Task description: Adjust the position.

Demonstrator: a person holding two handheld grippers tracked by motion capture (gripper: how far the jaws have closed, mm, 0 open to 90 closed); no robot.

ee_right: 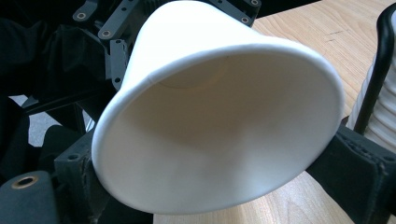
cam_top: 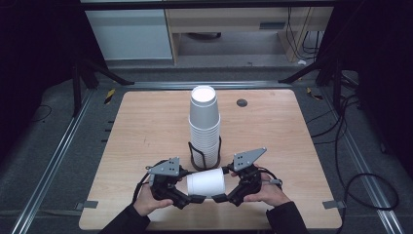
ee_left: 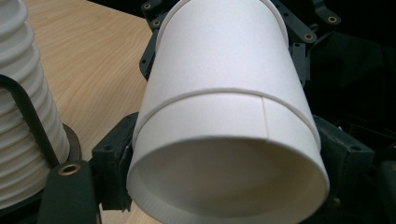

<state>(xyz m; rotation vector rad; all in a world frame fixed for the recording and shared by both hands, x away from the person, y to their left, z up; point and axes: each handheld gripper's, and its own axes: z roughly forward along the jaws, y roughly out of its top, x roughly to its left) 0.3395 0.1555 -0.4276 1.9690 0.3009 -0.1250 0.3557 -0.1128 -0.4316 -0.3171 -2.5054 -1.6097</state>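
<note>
**Nested cups held sideways between both grippers, not yet parted**

The white paper cup lies on its side in the air just above the near-middle of the table, at about 6 o'clock from the tall stack of cups. Its long axis runs left to right across the table: in the high view the wider rim end points toward 3 o'clock, the narrower base end toward 9 o'clock. The left gripper view shows a raised line ringing its wall, so by my reading it is two cups nested one inside the other rather than one.

The left gripper closes its jaws on the base end, and the right gripper grips the rim end; each holds the cup from its own side.

As a judgement, the cup is already off the stack and in hand, while pulling the nested pair apart is still to do, as is setting them down.

The stack stands upright in a black wire holder at the table's centre, at 12 o'clock from the grippers and close behind the held cup.
</note>
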